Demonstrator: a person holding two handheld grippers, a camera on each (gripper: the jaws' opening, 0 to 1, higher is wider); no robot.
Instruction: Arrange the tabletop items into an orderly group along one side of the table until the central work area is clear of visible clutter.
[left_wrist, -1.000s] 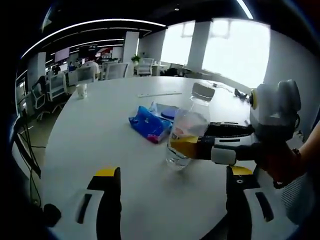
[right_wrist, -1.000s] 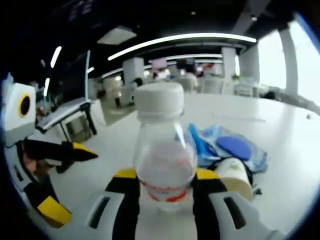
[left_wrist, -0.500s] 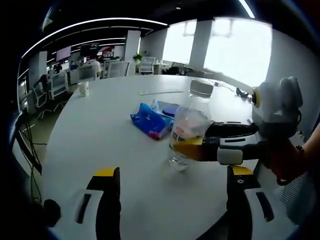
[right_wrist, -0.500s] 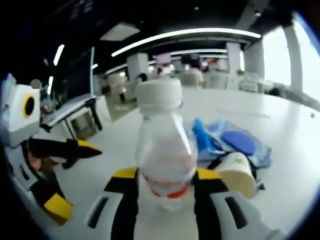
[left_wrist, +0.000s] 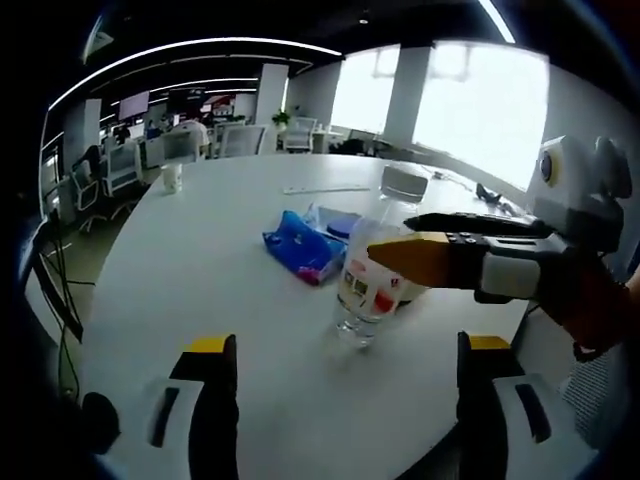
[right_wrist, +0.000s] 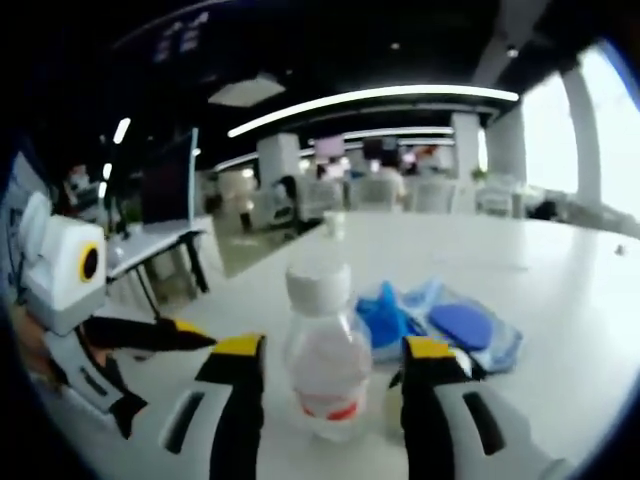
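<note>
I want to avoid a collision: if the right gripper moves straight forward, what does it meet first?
Most likely the clear bottle, standing upright on the table between the open fingers of the right gripper. Depth is unclear.

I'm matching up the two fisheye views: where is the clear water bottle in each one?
Left gripper view: the bottle stands right of centre on the white table, partly behind the right gripper.
Right gripper view: bottle at lower centre, between that gripper's open jaws.
Shared landmark: the blue packet beyond it.

Blown-out daylight from windows (left_wrist: 480, 110), ceiling light strips (right_wrist: 370, 97) glaring, dim office behind, fisheye bending, soft blur throughout
</note>
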